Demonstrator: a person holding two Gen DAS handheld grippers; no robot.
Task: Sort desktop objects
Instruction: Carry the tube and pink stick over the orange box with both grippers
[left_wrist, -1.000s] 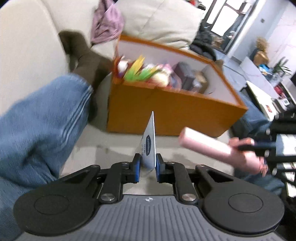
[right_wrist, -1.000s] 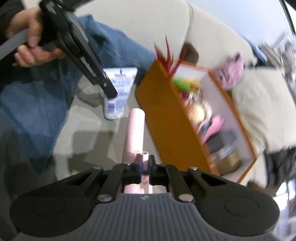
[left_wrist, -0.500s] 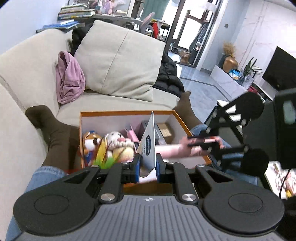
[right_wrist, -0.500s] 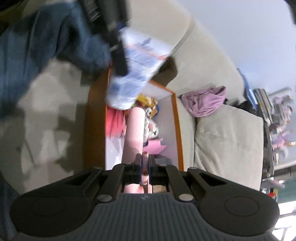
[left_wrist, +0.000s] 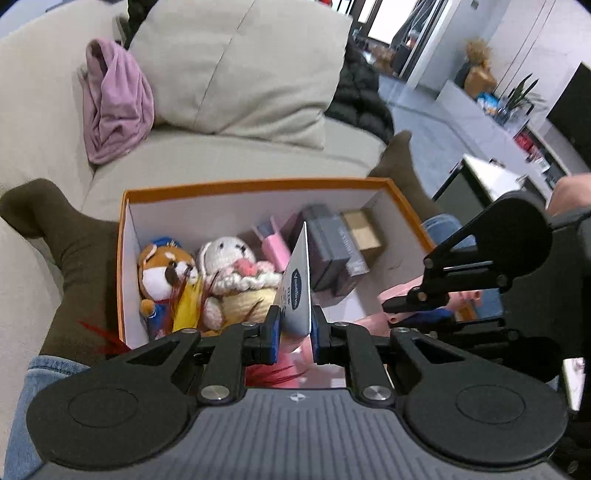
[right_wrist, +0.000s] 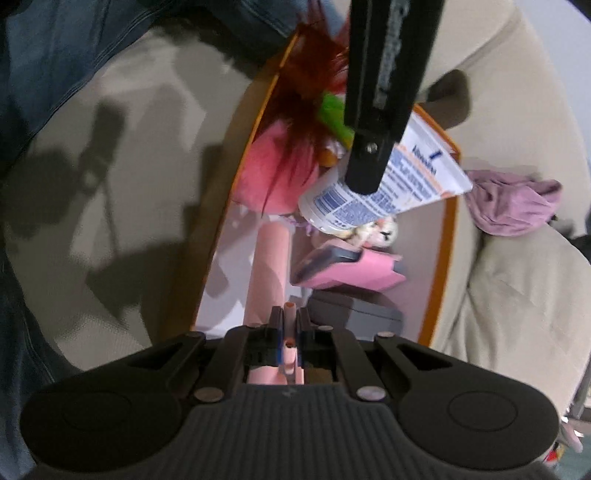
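My left gripper is shut on a white, blue-labelled cream tube that stands edge-on above the open orange box. Coming in from the right, my right gripper holds a pink cylinder over the box's right side. In the right wrist view that gripper is shut on the thin stem of the pink cylinder, which points into the box. A left gripper finger crosses the top there, with the tube in its grip.
The box holds a fox plush, a white bunny plush, grey boxes, a tan box, a pink item and red feathers. Legs in jeans and dark socks flank it on the beige sofa. A purple cloth lies beside a cushion.
Both grippers have come from beside the box to above its open top, each keeping its object. The right gripper rolled, so the box now runs up the frame.
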